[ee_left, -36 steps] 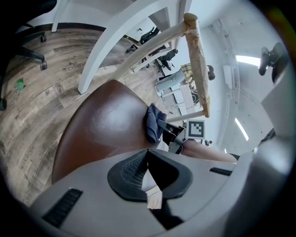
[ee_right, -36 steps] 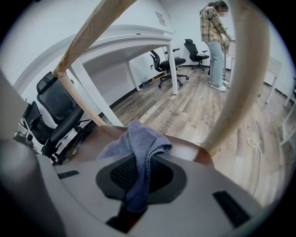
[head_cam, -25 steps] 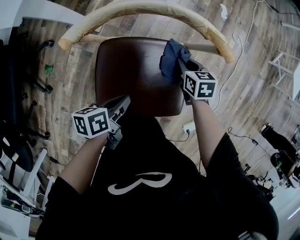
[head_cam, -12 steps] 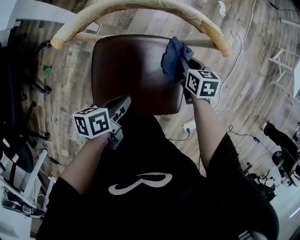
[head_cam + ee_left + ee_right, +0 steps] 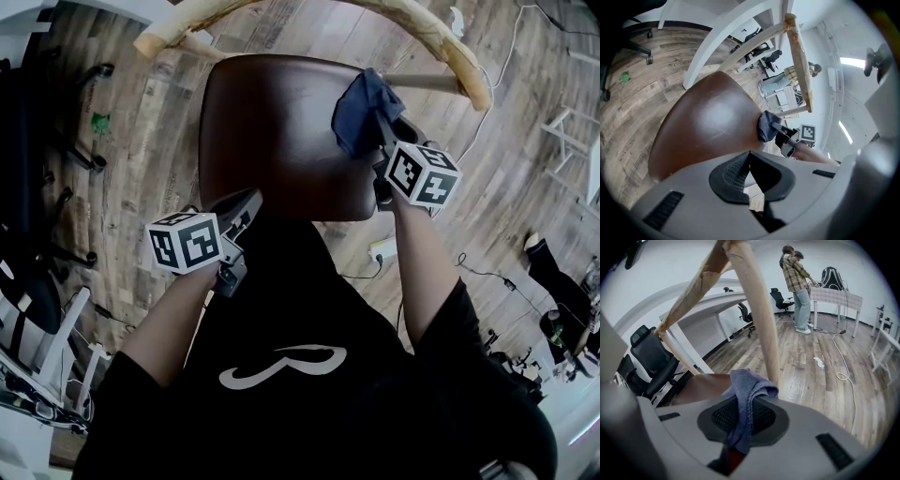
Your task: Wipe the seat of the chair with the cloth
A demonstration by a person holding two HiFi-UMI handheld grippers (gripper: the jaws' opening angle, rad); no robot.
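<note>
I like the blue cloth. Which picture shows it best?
The right gripper view: the cloth looks big, pinched in the right gripper. The head view shows it bunched by the seat; the left gripper view, tiny.

The right gripper (image 5: 740, 430) pinches the blue cloth (image 5: 749, 386) between its jaws — cloth bunched above the brown seat (image 5: 701, 386), just beside the chair's pale wooden post (image 5: 759, 319).

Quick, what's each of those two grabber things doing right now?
Left gripper: closed, holding nothing.
Right gripper: closed on the cloth.
</note>
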